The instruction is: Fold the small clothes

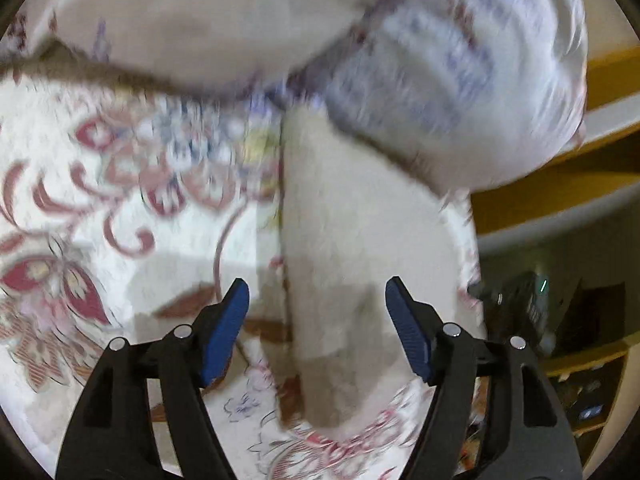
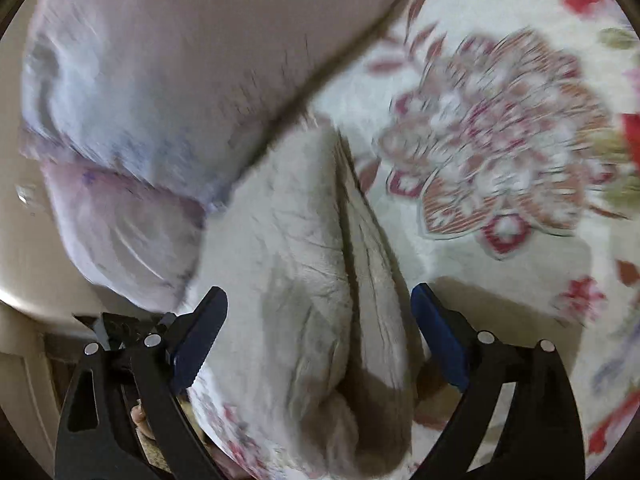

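Note:
A small off-white garment (image 1: 360, 248) lies folded into a long narrow strip on the floral bedspread (image 1: 80, 184). In the left wrist view it runs from the middle of the frame down between my fingers. My left gripper (image 1: 318, 296) is open just above its near end and holds nothing. In the right wrist view the same cloth (image 2: 304, 272) shows creases and a lengthwise fold. My right gripper (image 2: 320, 304) is open, its fingers on either side of the cloth, holding nothing. Both views are blurred by motion.
Pillows in pale printed cases (image 1: 460, 80) (image 2: 140, 100) lie at the head of the bedspread (image 2: 500, 140), touching the garment's far end. The bed edge is at the right in the left wrist view, with yellow shelving (image 1: 580, 184) and dark clutter (image 1: 560, 312) beyond.

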`<state>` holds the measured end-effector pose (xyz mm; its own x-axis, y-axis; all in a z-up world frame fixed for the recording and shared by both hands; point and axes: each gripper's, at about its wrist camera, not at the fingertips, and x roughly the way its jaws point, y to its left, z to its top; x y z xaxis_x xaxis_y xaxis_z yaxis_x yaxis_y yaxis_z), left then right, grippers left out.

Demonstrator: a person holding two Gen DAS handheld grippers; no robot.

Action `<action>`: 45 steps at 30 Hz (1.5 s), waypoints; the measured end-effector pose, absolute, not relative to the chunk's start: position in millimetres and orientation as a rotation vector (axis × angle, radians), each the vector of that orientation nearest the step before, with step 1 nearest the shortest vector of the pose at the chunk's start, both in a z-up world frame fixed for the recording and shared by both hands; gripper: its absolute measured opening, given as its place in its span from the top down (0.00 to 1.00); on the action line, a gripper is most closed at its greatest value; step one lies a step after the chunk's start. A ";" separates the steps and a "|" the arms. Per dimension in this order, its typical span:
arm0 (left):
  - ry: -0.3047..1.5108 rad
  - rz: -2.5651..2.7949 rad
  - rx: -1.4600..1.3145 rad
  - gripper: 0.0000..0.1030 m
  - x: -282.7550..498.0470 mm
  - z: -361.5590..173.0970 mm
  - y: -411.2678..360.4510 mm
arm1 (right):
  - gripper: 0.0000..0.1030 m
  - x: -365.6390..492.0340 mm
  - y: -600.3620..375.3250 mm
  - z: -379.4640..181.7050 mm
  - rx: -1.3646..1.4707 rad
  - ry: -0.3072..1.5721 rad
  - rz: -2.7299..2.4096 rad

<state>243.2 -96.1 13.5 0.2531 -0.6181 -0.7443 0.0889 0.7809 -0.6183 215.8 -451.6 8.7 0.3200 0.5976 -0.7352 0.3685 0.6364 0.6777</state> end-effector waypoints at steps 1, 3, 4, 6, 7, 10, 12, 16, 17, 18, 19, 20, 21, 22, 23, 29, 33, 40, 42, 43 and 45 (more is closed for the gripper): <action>1.245 -0.516 -0.497 0.28 240.7 7.5 -103.9 | 0.18 217.1 -448.9 11.5 0.913 1.260 0.193; 1.228 -0.526 -0.514 0.25 239.7 0.6 -119.6 | 0.52 218.6 -441.0 9.7 0.911 1.258 0.208; 1.221 -0.539 -0.534 0.26 238.4 -3.0 -125.7 | 0.61 216.8 -439.8 10.5 0.920 1.241 0.211; 1.220 -0.551 -0.581 0.41 240.9 -12.1 -136.9 | 0.68 210.3 -433.0 17.0 0.907 1.197 0.221; 1.210 -0.551 -0.582 0.49 240.8 -13.1 -137.2 | 0.70 207.8 -429.2 20.5 0.893 1.184 0.219; 1.157 -0.624 -0.595 0.65 233.1 -1.6 -113.6 | 0.72 203.4 -411.3 35.2 0.877 1.138 0.242; 1.075 -0.661 -0.571 0.65 216.3 18.6 -88.4 | 0.73 202.8 -389.9 43.4 0.859 1.132 0.312; 1.026 -0.539 -0.374 0.57 200.2 33.7 -50.6 | 0.63 210.6 -343.2 50.3 0.676 1.205 0.348; 1.036 -0.479 -0.320 0.56 197.6 29.6 -47.0 | 0.49 210.8 -343.0 52.5 0.676 1.189 0.310; 1.034 -0.429 -0.279 0.56 194.0 30.2 -37.6 | 0.42 210.4 -350.1 56.8 0.714 1.139 0.249; 1.027 -0.410 -0.267 0.50 186.8 30.5 -33.2 | 0.38 210.5 -357.6 59.5 0.759 1.090 0.228; 1.020 -0.399 -0.265 0.45 181.8 31.4 -26.9 | 0.38 212.8 -363.0 60.4 0.802 1.056 0.220; 1.004 -0.380 -0.257 0.34 173.6 33.1 -24.7 | 0.38 219.8 -364.4 56.8 0.837 1.065 0.216; 0.988 -0.363 -0.244 0.30 161.6 33.1 -19.4 | 0.38 227.3 -361.4 52.4 0.848 1.092 0.220; 0.977 -0.349 -0.222 0.29 151.4 33.0 -20.9 | 0.44 235.1 -354.7 46.7 0.841 1.127 0.232; 0.977 -0.274 -0.021 0.03 105.6 40.0 -10.9 | 0.91 276.5 -344.4 17.8 0.805 1.161 0.023; 0.989 -0.261 0.051 0.02 92.7 28.3 -24.1 | 0.87 271.6 -336.2 38.5 0.731 1.134 0.023; 1.064 -0.272 -0.025 0.02 88.1 10.8 -25.8 | 0.16 151.5 -342.9 83.4 0.494 0.993 -0.035; 1.086 -0.269 -0.032 0.02 88.2 6.0 -31.1 | 0.13 127.1 -332.5 74.4 0.442 1.027 -0.061; 1.099 -0.266 -0.034 0.02 88.5 3.3 -34.4 | 0.11 120.0 -319.9 66.8 0.410 1.042 -0.062; 1.108 -0.235 -0.009 0.02 88.2 -1.6 -40.9 | 0.11 107.3 -299.4 52.0 0.340 1.097 -0.027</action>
